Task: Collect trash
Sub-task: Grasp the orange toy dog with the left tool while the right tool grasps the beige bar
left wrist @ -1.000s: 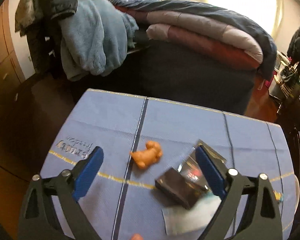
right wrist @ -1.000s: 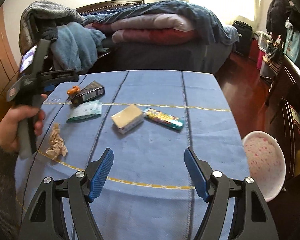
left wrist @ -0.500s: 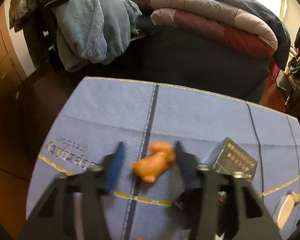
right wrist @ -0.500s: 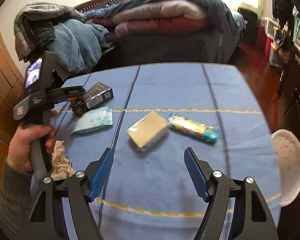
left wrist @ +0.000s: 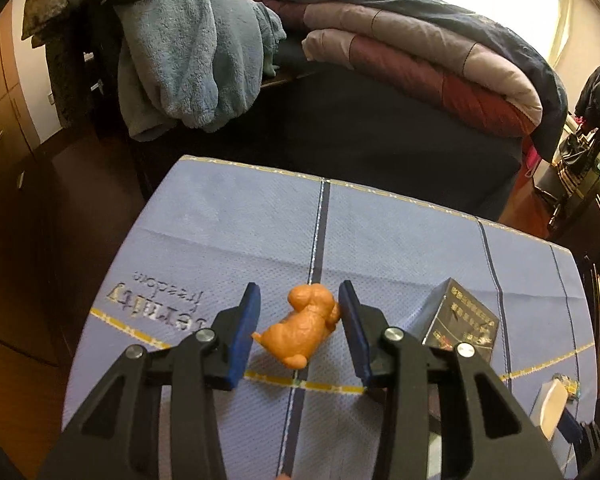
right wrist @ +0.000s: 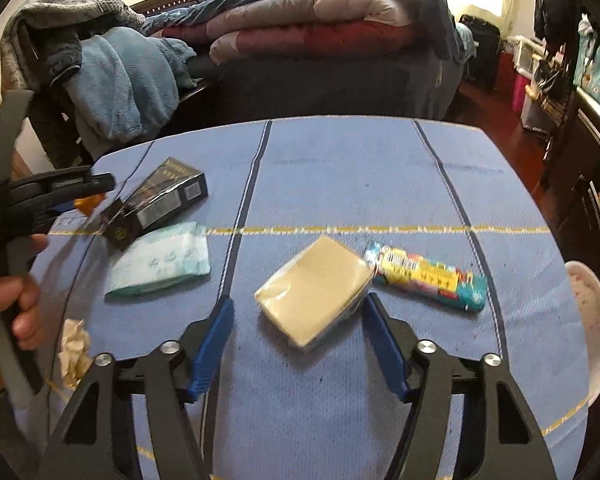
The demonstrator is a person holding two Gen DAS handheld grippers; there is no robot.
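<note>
Your left hand-held gripper [left wrist: 298,326] has narrowed around the small orange dog-shaped figurine [left wrist: 302,330], its right pad touching and left just clear, not yet clenched, while your right hand-held gripper [right wrist: 298,338], released but just closing, now straddles the flat beige wrapped block [right wrist: 314,286], so both pickups look imminent.

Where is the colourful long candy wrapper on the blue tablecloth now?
In the right wrist view, the colourful long candy wrapper lies right of centre on the blue tablecloth, just beside the beige wrapped block.

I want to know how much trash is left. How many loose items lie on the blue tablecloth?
6: orange scrap far left, black box beside it, tissue pack below, crumpled paper near left edge, tan packet centre, colourful wrapper right. More may be hidden.
</note>
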